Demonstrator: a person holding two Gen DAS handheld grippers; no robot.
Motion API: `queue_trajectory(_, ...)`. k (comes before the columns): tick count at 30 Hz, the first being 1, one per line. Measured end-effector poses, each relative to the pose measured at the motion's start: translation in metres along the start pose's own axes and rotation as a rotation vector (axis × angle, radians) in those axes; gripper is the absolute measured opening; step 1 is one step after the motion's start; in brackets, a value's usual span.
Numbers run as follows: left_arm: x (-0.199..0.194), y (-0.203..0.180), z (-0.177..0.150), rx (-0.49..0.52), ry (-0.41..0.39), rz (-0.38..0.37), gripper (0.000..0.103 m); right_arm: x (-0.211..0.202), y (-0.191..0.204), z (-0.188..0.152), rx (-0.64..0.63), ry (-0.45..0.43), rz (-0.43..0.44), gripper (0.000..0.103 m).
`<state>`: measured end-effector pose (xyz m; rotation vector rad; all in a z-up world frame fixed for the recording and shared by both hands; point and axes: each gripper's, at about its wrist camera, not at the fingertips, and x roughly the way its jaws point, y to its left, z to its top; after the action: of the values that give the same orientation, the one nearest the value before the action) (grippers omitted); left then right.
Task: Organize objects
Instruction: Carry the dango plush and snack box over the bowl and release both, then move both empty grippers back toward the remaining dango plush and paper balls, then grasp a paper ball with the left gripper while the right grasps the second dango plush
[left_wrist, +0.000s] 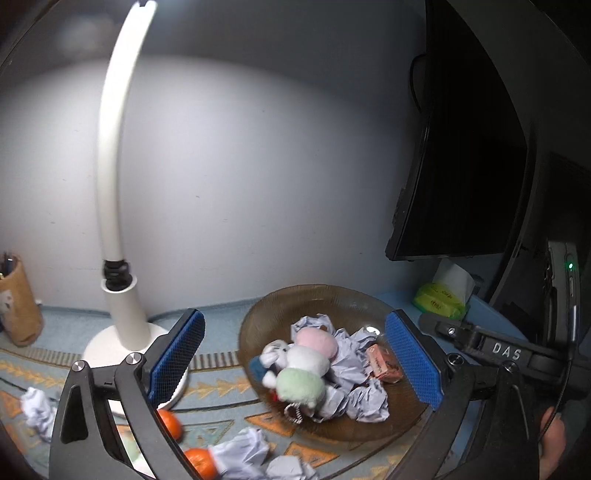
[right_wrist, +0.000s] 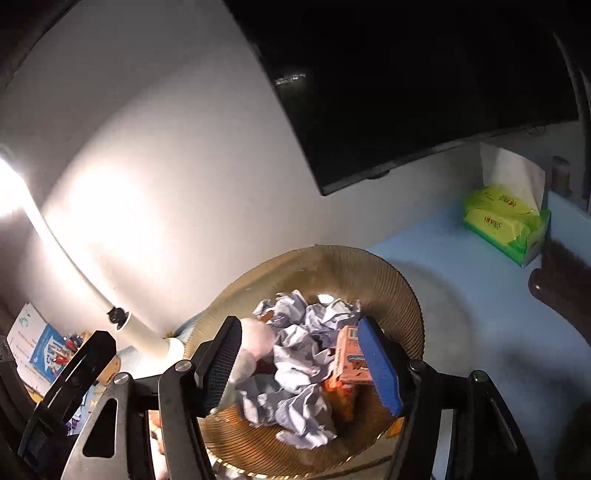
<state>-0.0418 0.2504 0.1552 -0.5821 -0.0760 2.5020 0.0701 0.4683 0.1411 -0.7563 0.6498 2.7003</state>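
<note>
Hovering: left gripper above bowl, jaws wide apart, empty.
Right gripper: over bowl, jaws apart around crumpled paper, pads not pressing.
Plush toy: inside bowl.

White desk lamp, dark monitor — green tissue pack beneath.

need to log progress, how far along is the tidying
Done: the ribbed glass bowl already holds crumpled paper balls, a plush toy and a small pink box. In hand: nothing; left tongs and right tongs both gape over it. Left: two tangerines and loose paper wads on the mat.
</note>
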Motion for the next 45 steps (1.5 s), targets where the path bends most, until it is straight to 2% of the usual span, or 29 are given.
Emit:
queue_trajectory(3,-0.054,0.022,-0.01,0.001,-0.001,0.059,0.099,-0.032,0.022,-0.008,-0.026,0.009,0.069,0.064)
queue_trajectory(5,-0.091,0.04,-0.028,0.03,0.001,0.152,0.103,-0.049,0.038,-0.026,-0.046,0.034,0.149,0.064)
queue_trajectory(7,-0.121,0.065,-0.052,0.044,0.031,0.27,0.103,-0.059,0.057,-0.057,-0.096,0.082,0.208,0.065)
queue_trajectory(11,-0.151,0.129,-0.109,-0.041,0.137,0.441,0.102,-0.053,0.089,-0.129,-0.176,0.173,0.194,0.065)
queue_trajectory(14,-0.16,0.164,-0.144,-0.087,0.176,0.488,0.102,-0.039,0.099,-0.166,-0.208,0.173,0.181,0.065)
queue_trajectory(17,-0.158,0.182,-0.164,-0.167,0.199,0.455,0.102,-0.027,0.108,-0.19,-0.286,0.145,0.168,0.065)
queue_trajectory(18,-0.16,0.186,-0.163,-0.189,0.203,0.457,0.102,-0.023,0.111,-0.199,-0.312,0.141,0.146,0.065)
queue_trajectory(20,-0.166,0.188,-0.162,-0.203,0.162,0.445,0.102,-0.017,0.116,-0.213,-0.357,0.145,0.125,0.066)
queue_trajectory(22,-0.166,0.192,-0.163,-0.225,0.171,0.428,0.102,-0.014,0.128,-0.219,-0.424,0.15,0.091,0.066)
queue_trajectory(23,-0.164,0.193,-0.163,-0.233,0.177,0.424,0.102,-0.013,0.132,-0.221,-0.442,0.152,0.083,0.071)
queue_trajectory(25,-0.163,0.193,-0.165,-0.239,0.18,0.422,0.102,-0.011,0.134,-0.223,-0.457,0.154,0.064,0.084)
queue_trajectory(26,-0.163,0.192,-0.165,-0.237,0.179,0.418,0.102,-0.011,0.134,-0.222,-0.453,0.149,0.064,0.086)
queue_trajectory(31,-0.161,0.184,-0.165,-0.207,0.185,0.406,0.102,-0.01,0.133,-0.222,-0.449,0.158,0.067,0.086)
queue_trajectory(33,-0.155,0.186,-0.165,-0.224,0.241,0.373,0.102,-0.009,0.136,-0.222,-0.458,0.172,0.077,0.086)
queue_trajectory(35,-0.147,0.193,-0.161,-0.296,0.288,0.246,0.102,-0.003,0.14,-0.218,-0.423,0.236,0.102,0.087)
queue_trajectory(36,-0.143,0.195,-0.157,-0.334,0.292,0.202,0.102,0.001,0.144,-0.214,-0.387,0.286,0.165,0.086)
queue_trajectory(38,-0.127,0.195,-0.141,-0.335,0.323,0.184,0.102,0.014,0.159,-0.206,-0.352,0.382,0.25,0.086)
queue_trajectory(40,-0.105,0.193,-0.127,-0.292,0.356,0.162,0.102,0.035,0.175,-0.201,-0.373,0.454,0.242,0.086)
queue_trajectory(45,-0.048,0.201,-0.117,-0.24,0.411,0.174,0.102,0.078,0.185,-0.193,-0.411,0.452,0.188,0.086)
